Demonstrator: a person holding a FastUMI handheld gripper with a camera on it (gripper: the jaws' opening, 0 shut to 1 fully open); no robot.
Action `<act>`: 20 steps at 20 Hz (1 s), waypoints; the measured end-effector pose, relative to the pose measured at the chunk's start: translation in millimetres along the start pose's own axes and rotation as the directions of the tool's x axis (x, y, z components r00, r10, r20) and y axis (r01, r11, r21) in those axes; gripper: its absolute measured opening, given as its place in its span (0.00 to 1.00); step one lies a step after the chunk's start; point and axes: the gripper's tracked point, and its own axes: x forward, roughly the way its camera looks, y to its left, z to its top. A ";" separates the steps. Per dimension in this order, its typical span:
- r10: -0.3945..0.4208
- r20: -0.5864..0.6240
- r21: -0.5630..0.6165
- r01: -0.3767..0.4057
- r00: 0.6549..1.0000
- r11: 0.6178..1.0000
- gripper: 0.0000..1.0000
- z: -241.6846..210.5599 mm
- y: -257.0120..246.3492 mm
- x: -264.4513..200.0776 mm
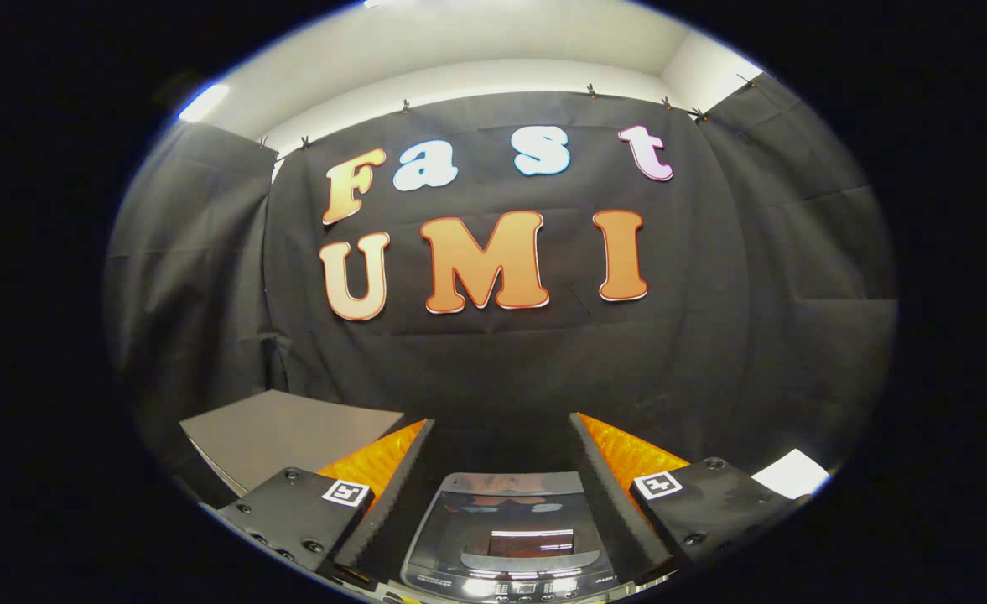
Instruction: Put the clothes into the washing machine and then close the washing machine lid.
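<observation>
The washing machine point(510, 533) sits low between my fingers, seen from above. Its dark glossy lid point(514, 503) lies flat and closed, reflecting the ceiling light, with the control panel point(510, 585) along its near edge. My gripper point(501, 424) is open, with a wide gap between its two fingers and nothing held. The fingertips point toward the black cloth wall beyond the machine. No clothes can be seen.
A grey flat surface point(283, 436) lies to the left of the left finger. A small white object point(791, 474) sits past the right finger. The black cloth wall point(501, 369) closes the booth behind the machine and on both sides.
</observation>
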 end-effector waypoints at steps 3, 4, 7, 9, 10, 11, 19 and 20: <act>0.003 0.050 0.015 -0.004 0.999 1.000 0.99 33.0 -3.0 -24.2; -0.008 0.060 0.012 0.007 0.998 1.000 0.99 40.4 -9.3 -31.9; -0.056 0.086 -0.029 0.059 0.995 0.998 0.98 58.4 -34.0 -58.2; -0.082 0.079 -0.062 0.087 0.993 0.994 0.98 60.8 -46.3 -77.2; -0.086 0.084 -0.068 0.092 0.993 0.993 0.98 63.2 -48.5 -85.9; -0.092 0.090 -0.067 0.098 0.992 0.993 0.98 65.4 -49.2 -94.2; -0.190 0.119 -0.018 0.194 0.975 0.981 0.98 82.4 -43.8 -152.1; -0.186 0.124 -0.007 0.189 0.975 0.982 0.98 84.0 -35.8 -158.1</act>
